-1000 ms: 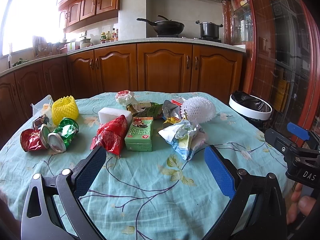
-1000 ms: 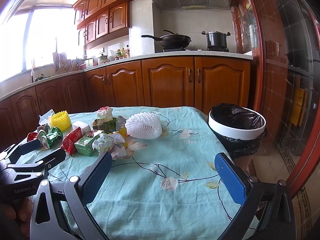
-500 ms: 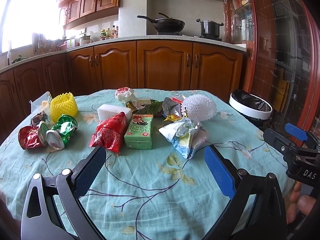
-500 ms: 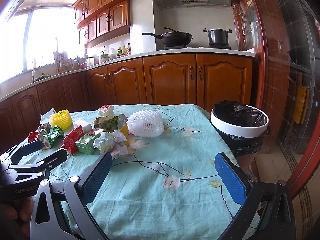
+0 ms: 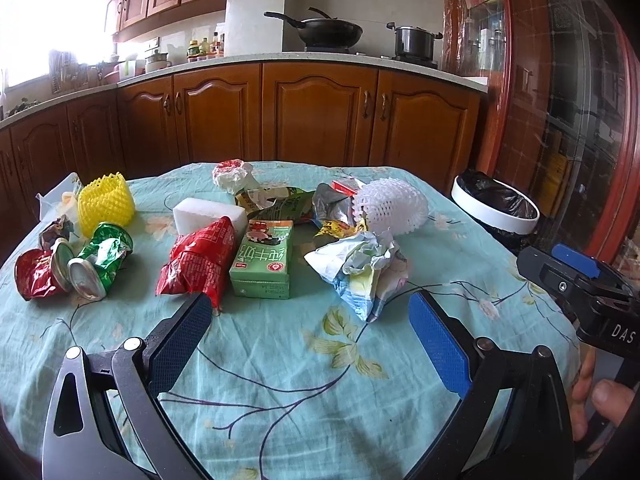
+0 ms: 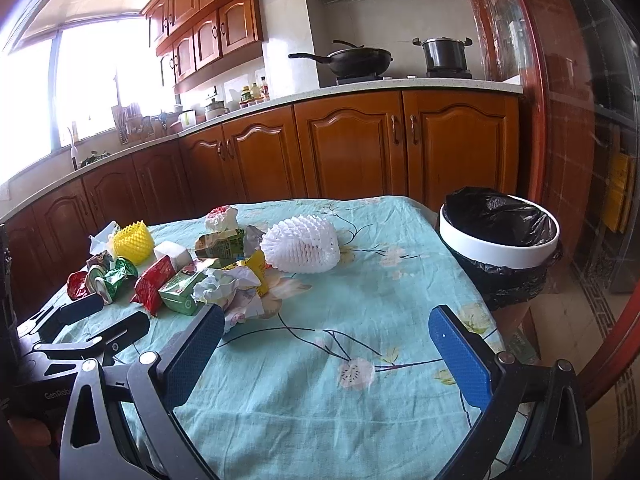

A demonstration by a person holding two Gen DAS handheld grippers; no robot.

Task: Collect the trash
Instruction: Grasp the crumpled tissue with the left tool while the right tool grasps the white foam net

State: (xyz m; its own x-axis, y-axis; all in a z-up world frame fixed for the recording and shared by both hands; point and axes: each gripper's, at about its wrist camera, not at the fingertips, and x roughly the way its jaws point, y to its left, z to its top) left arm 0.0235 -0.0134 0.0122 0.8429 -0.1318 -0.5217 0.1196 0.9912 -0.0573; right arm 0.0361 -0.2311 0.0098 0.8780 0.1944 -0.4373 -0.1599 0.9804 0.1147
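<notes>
hovering wide open and empty, left tool (image 5: 308, 320) and right tool (image 6: 326, 330) approach; next, grasp the crumpled white-blue paper wrapper (image 5: 360, 268).

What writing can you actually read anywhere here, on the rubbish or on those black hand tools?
"纯牛奶": green milk carton, large characters on its top face.
"DAS": right gripper, white letters on its body in the left wrist view.
"GenRobo", cut off: left gripper, on its body in the right wrist view.
Print on the red snack bag and crumpled wrappers is too small to read.
</notes>
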